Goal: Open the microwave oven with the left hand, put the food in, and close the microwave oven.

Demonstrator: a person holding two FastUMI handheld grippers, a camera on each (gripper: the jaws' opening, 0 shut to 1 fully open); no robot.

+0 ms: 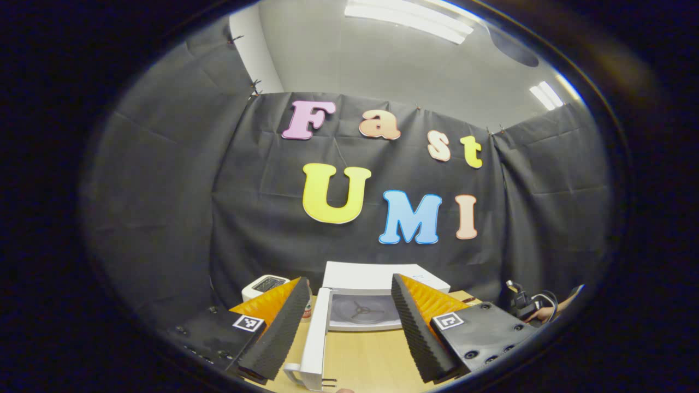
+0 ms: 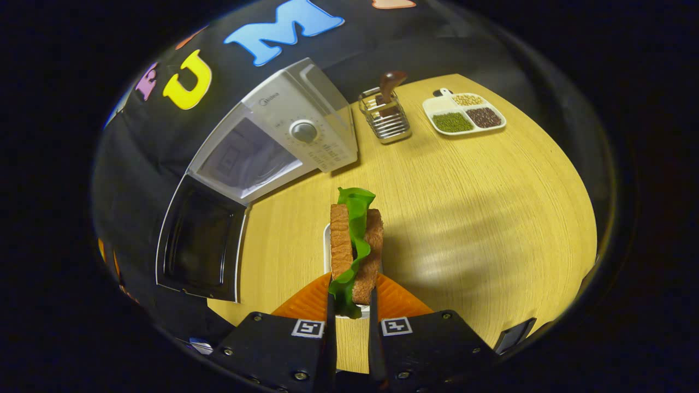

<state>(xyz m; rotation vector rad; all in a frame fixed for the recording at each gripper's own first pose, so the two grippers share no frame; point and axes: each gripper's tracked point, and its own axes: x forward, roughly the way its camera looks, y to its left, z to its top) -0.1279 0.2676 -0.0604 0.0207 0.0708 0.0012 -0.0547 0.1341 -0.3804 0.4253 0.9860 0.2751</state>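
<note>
Right tongs (image 2: 349, 311) clamping one sandwich (image 2: 355, 245); one microwave (image 2: 273, 147), apparently open

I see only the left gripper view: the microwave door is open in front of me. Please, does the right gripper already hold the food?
Observer: Yes. In the right gripper view the right gripper is shut on a sandwich, two bread slices with green lettuce between.
Operator: Is the sandwich near the microwave?
Observer: It is above the wooden table, to the right of the open door, not yet in the cavity.
Operator: What else stands on that side of the table?
Observer: A wire rack beside the microwave, and farther right a divided tray of beans.
</note>
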